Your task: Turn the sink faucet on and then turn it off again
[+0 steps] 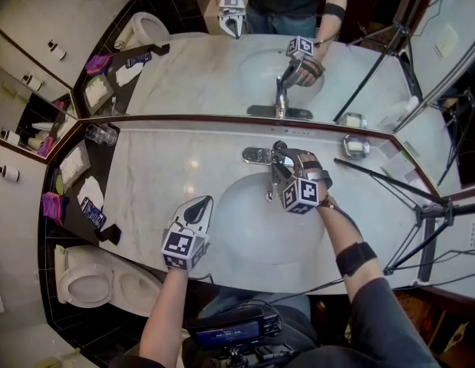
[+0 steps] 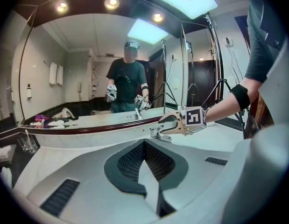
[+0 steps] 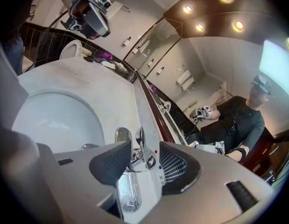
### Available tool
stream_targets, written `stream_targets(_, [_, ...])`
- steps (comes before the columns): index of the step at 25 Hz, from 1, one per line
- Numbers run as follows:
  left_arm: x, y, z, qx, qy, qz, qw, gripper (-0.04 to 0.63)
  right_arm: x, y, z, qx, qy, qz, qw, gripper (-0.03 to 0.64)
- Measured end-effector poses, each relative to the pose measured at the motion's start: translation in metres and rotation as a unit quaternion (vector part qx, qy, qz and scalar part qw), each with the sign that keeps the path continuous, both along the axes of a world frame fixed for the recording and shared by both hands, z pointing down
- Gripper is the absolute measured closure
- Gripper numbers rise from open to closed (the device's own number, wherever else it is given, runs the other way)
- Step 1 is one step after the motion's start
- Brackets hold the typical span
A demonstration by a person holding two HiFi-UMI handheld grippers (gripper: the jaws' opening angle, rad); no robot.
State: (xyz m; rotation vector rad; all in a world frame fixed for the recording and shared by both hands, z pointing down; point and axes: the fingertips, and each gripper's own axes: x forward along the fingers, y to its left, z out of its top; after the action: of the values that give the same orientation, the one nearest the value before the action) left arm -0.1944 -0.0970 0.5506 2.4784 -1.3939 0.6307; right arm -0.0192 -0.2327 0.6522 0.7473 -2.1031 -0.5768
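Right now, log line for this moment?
left gripper: shut, empty, above counter | right gripper: open, astride faucet

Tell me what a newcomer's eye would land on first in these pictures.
The right gripper stands out first, its jaws open on either side of the chrome faucet at the back of the white basin. The left gripper, jaws shut, is held over the marble counter left of the basin. Behind the faucet, a wide mirror doubles the whole scene.
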Motion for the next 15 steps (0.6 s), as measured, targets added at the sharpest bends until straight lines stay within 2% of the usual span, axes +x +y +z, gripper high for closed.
stream_targets(3, [-0.005,-0.003,0.001,-0.007,0.003,-0.005,1.0,0.592,-0.008,-0.003,0.007,-0.007,0.017,-0.016,1.0,0.42])
stream_targets(5, [-0.007,-0.005,0.002,-0.004,0.003,-0.008,1.0,0.592,-0.012,-0.001,0.013,-0.006,0.028,-0.029,0.999,0.458])
stream_targets(9, [-0.009,-0.01,0.009,-0.002,0.006,-0.01,0.9999,0.592,-0.013,-0.005,0.014,0.018,0.029,-0.029,0.999,0.489])
stream_targets(15, [-0.003,-0.018,0.019,-0.009,0.008,-0.004,0.9999,0.592,-0.014,0.0,0.017,0.031,0.039,-0.043,0.998,0.494])
